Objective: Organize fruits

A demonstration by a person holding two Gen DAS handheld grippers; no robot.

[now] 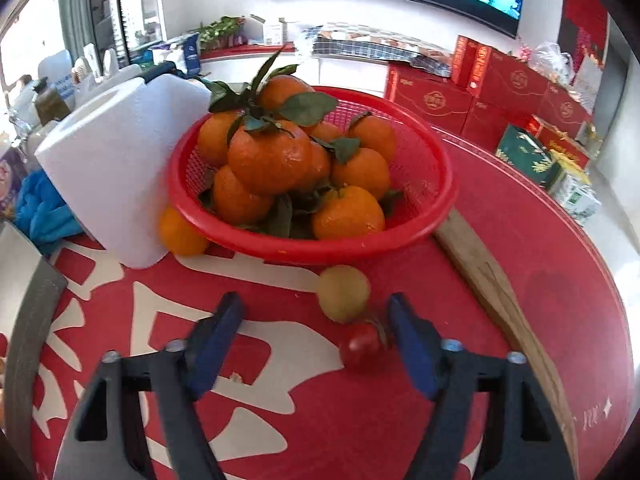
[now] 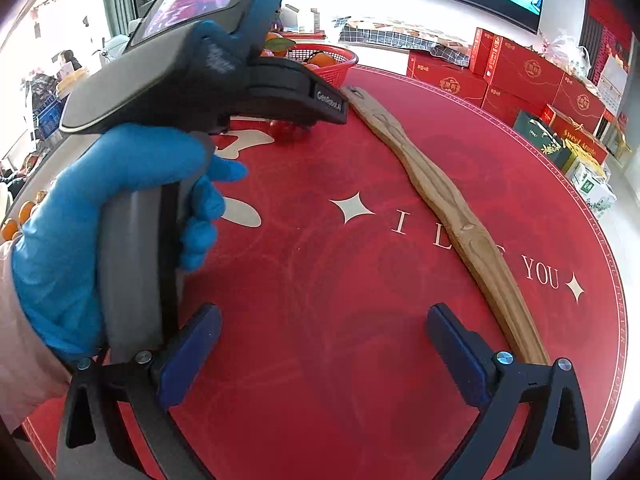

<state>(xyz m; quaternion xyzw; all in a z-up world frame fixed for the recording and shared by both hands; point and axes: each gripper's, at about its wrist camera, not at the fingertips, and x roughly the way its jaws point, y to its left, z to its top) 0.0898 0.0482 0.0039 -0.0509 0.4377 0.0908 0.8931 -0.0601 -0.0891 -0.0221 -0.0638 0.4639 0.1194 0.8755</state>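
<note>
The left gripper [image 1: 316,320] points steeply down at the red tablecloth [image 1: 520,248], jaws partly open, holding nothing; one small red fruit [image 1: 362,346] lies touching its right finger, one yellow-green fruit [image 1: 343,293] just beyond. A red basket [image 1: 420,208] at centre holds about nine oranges. The right gripper [image 2: 324,344] hovers wide open and empty beside a gloved hand [image 2: 92,216].

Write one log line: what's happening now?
left jaws: open around small red tomato | right jaws: open, empty | red plastic basket: full of oranges
</note>
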